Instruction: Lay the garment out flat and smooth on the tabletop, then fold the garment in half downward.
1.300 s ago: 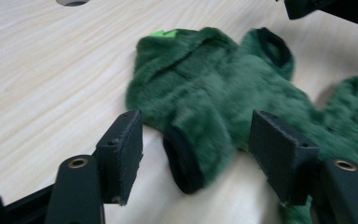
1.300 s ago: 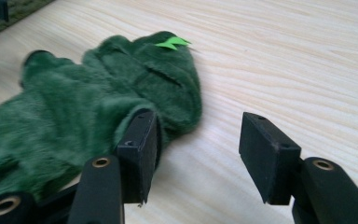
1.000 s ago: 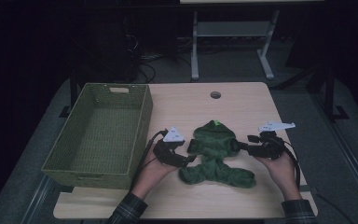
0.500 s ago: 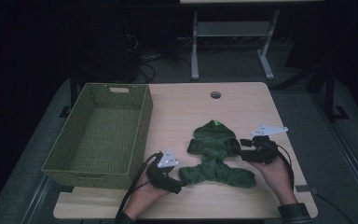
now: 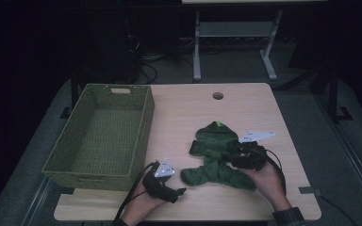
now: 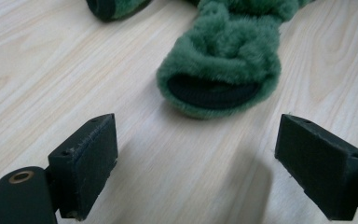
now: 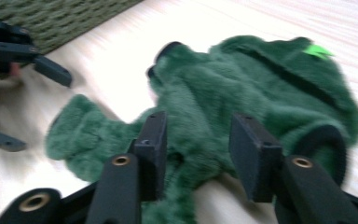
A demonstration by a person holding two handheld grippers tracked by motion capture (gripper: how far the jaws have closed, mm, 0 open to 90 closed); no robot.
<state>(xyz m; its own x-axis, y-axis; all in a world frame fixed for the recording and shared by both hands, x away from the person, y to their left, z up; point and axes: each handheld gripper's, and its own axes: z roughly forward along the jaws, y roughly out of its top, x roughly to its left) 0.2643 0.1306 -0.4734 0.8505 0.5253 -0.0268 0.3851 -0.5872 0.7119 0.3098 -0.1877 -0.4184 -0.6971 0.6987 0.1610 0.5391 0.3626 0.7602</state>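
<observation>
- High view: we look forward and down on the table [image 5: 245, 103].
- Gripper views: we ride close, low over the wood.
- All share the green fleece garment [image 5: 219, 155] [image 6: 228, 51] [image 7: 242, 98].

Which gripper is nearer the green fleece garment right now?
Right. The right gripper sits over the green fleece garment, its fingers straddling the fleece. The left gripper lies off its lower left, jaws open, short of a cuff.

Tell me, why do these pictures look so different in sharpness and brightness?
High view: dim, dark room behind the table. Left gripper view: bright and crisp on the green fleece garment, jaw shadows on the wood. Right gripper view: smeared by motion, the basket soft.
</observation>
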